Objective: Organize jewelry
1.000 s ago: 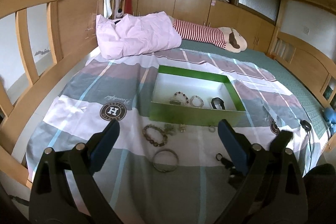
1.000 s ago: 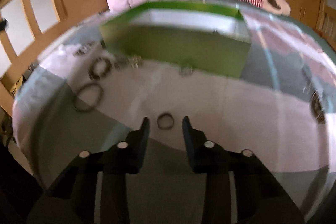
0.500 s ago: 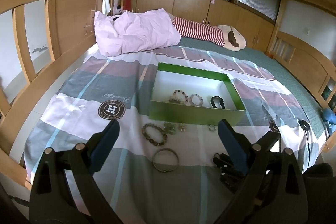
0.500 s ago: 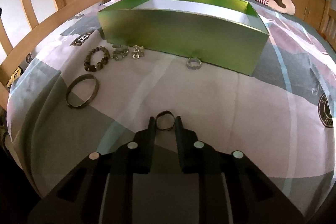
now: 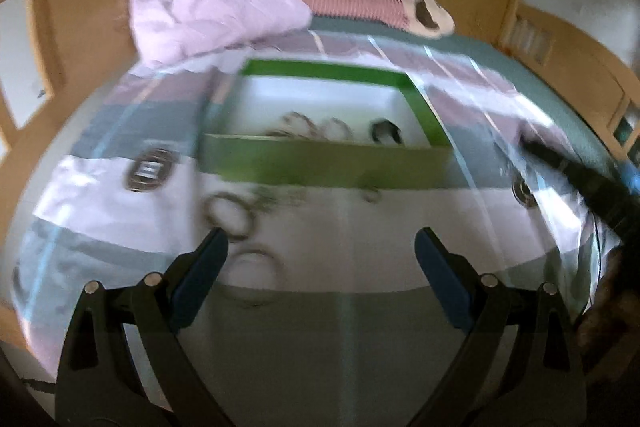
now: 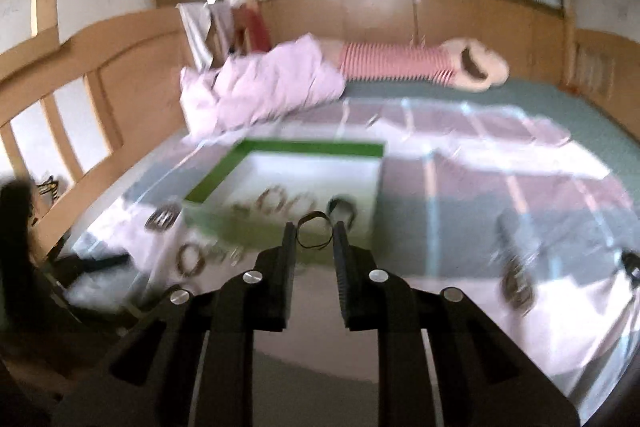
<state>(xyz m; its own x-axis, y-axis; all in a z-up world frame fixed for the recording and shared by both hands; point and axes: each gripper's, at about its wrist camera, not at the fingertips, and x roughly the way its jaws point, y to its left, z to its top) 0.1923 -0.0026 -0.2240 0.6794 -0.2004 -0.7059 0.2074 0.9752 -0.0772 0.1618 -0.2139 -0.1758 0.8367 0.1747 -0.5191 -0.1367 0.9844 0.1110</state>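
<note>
Left wrist view: heavy blur. My left gripper (image 5: pixel 320 247) gapes wide, nothing in it; bangle (image 5: pixel 252 267) near its left finger. Green box (image 5: pixel 320 163) beyond, contents smeared.

Right wrist view: my right gripper (image 6: pixel 314 235) pinches a thin dark ring (image 6: pixel 315 229), aloft before the box (image 6: pixel 280 147).

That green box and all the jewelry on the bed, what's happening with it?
A person is sorting jewelry with a two-finger gripper in each hand. The right gripper is shut on a small dark ring and holds it in the air in front of the green box with the white inside, where three pieces already lie. The left gripper is open above the patterned bedspread, near a plain metal bangle.
</note>
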